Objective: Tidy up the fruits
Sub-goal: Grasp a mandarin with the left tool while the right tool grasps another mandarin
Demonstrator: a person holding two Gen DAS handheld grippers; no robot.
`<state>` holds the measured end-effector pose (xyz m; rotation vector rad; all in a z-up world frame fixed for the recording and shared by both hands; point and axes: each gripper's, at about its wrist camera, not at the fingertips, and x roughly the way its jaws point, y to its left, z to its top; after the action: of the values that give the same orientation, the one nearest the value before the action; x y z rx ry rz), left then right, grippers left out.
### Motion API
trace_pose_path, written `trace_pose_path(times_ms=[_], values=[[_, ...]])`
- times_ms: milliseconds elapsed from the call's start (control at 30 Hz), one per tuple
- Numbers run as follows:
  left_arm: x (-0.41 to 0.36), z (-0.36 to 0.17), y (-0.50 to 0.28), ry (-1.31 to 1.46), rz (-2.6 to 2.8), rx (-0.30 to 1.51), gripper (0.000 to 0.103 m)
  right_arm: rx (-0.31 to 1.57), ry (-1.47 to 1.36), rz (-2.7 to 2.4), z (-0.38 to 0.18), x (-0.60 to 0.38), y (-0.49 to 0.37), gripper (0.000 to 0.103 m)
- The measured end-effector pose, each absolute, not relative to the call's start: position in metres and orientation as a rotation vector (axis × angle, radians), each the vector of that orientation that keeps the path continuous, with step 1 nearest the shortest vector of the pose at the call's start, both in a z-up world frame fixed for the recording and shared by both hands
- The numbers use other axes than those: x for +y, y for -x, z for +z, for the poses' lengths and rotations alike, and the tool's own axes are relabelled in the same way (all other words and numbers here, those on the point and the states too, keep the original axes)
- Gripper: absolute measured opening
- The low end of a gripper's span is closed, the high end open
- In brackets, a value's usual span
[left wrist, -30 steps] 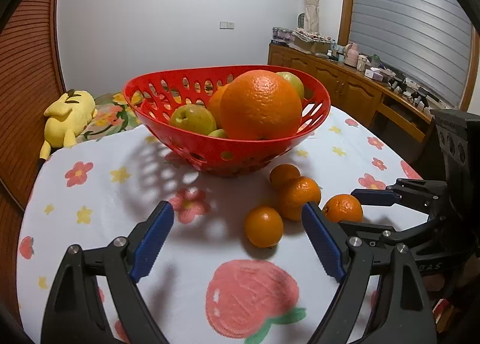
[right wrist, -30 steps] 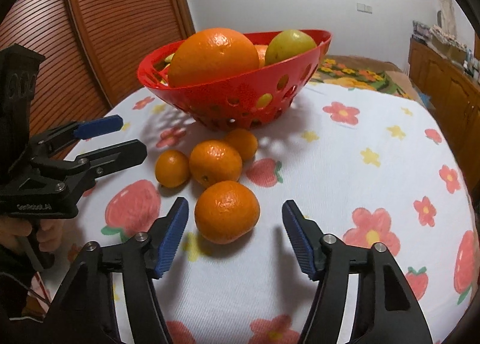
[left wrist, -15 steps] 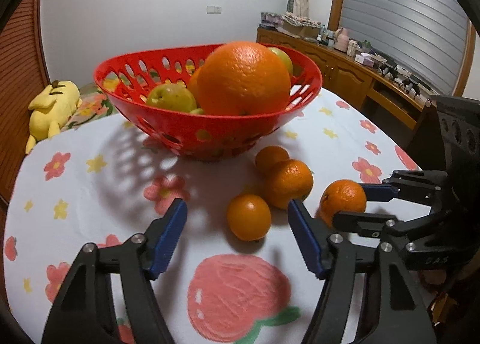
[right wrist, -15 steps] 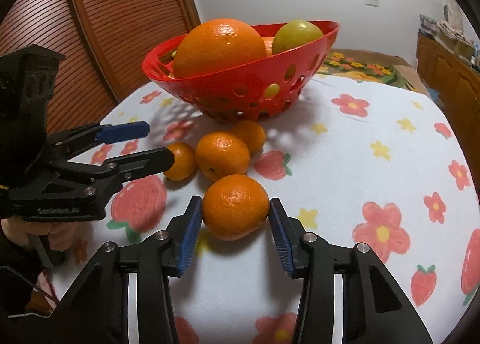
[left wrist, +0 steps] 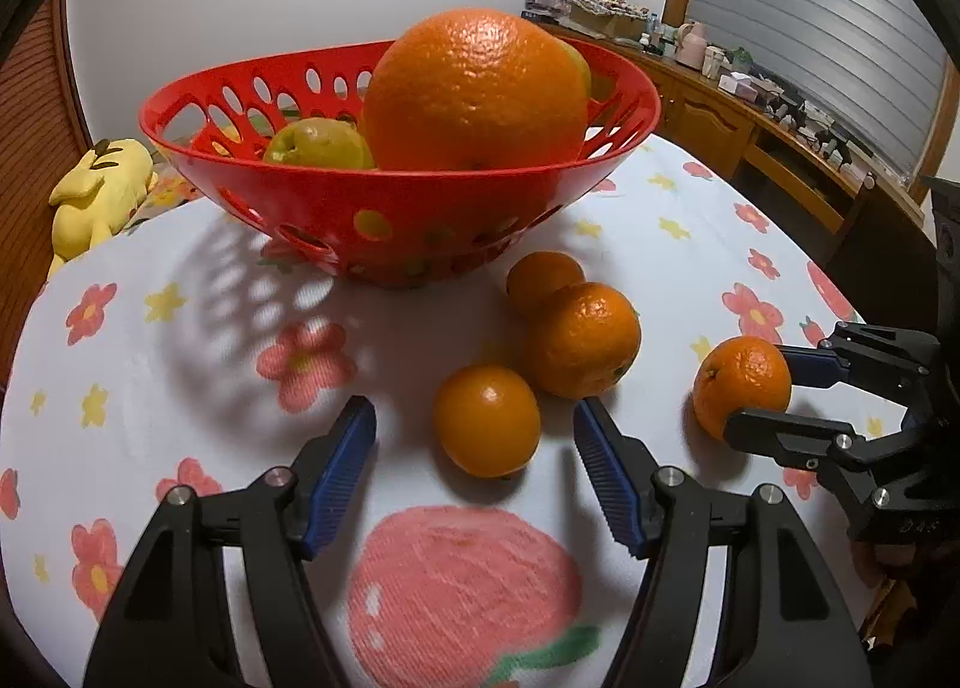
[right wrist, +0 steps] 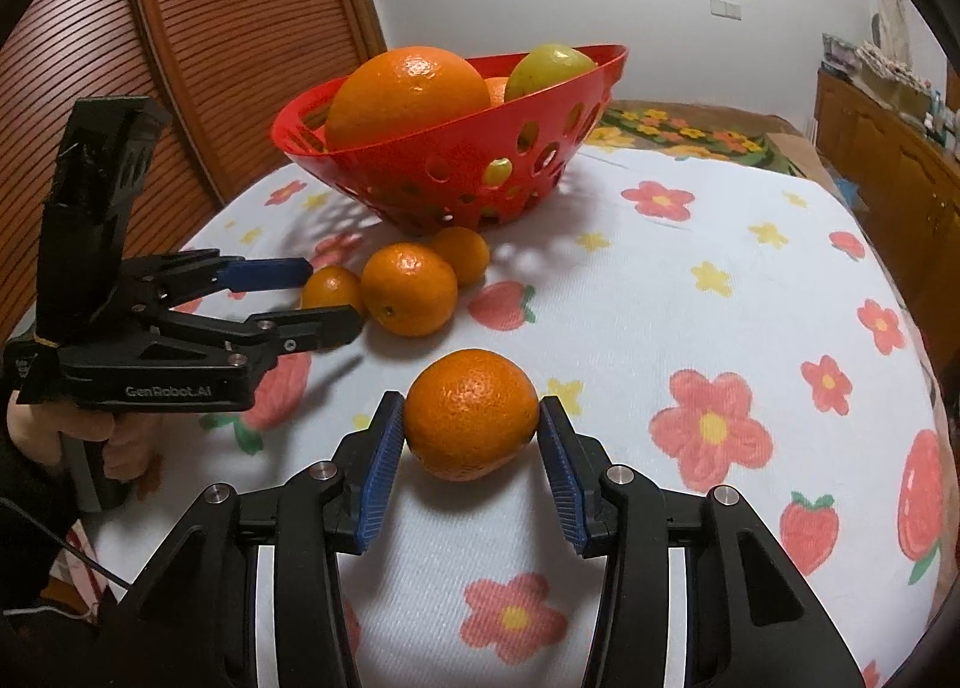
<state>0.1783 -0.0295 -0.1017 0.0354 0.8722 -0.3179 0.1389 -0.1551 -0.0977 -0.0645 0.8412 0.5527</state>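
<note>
Two blue pads of the right gripper (right wrist: 471,469) are pressed against a tangerine (right wrist: 471,415) at lower centre of the right wrist view. The left gripper (left wrist: 474,469) is held level, jaws spread, around a small orange (left wrist: 487,419). Beyond, two more oranges (left wrist: 581,339) lie before the red basket (left wrist: 420,208), upper centre.
</note>
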Motion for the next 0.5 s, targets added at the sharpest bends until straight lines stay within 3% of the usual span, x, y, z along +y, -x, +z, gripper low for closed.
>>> trace_pose_path(times_ms=[67,233,300,500], values=[[-0.031,-0.103,-0.179,-0.033,-0.326,0.878,0.068,0.841,0.067,0.55,-0.098,-0.154,-0.139,0.046],[-0.031,-0.106,-0.18,-0.024,-0.349,0.89,0.048,0.842,0.068,0.549,-0.098,-0.154,-0.139,0.046],[-0.03,-0.106,-0.18,-0.018,-0.352,0.889,0.032,0.841,0.073,0.548,-0.098,-0.153,-0.139,0.046],[-0.021,-0.099,-0.172,-0.001,-0.345,0.862,0.032,0.841,0.081,0.547,-0.099,-0.151,-0.14,0.046]])
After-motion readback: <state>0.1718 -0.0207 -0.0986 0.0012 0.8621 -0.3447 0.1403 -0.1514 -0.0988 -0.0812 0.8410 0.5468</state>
